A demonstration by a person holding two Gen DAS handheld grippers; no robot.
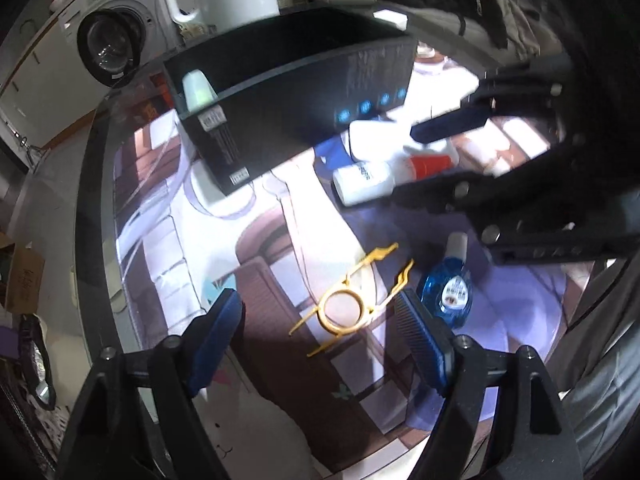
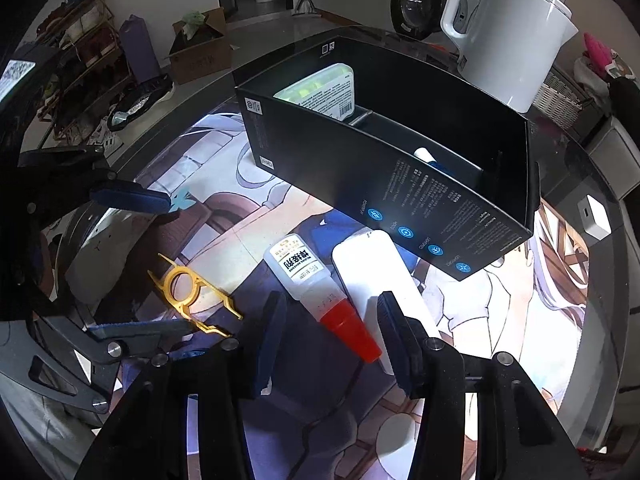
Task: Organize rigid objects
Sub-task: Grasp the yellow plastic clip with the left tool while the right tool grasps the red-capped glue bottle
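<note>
A black open box (image 2: pixel 360 168) stands on the printed mat; a green-and-white case (image 2: pixel 320 92) and a small white item (image 2: pixel 424 154) lie inside it. My left gripper (image 1: pixel 320 312) is open just above a yellow ring-shaped plastic tool (image 1: pixel 344 304), with a blue bottle (image 1: pixel 446 292) by its right finger. My right gripper (image 2: pixel 332 320) is open, its fingers either side of the red cap of a white glue bottle (image 2: pixel 316 284). A white flat case (image 2: pixel 376 272) lies beside that bottle. The right gripper shows in the left wrist view (image 1: pixel 432 156), the left one in the right wrist view (image 2: pixel 160 264).
A white kettle (image 2: pixel 508 32) stands behind the box on the glass table (image 1: pixel 96 200). A small white cube (image 2: pixel 596 216) sits at the right edge. A washing machine (image 1: pixel 108 44), a cardboard box (image 2: pixel 200 48) and a shoe rack (image 2: pixel 80 60) are beyond the table.
</note>
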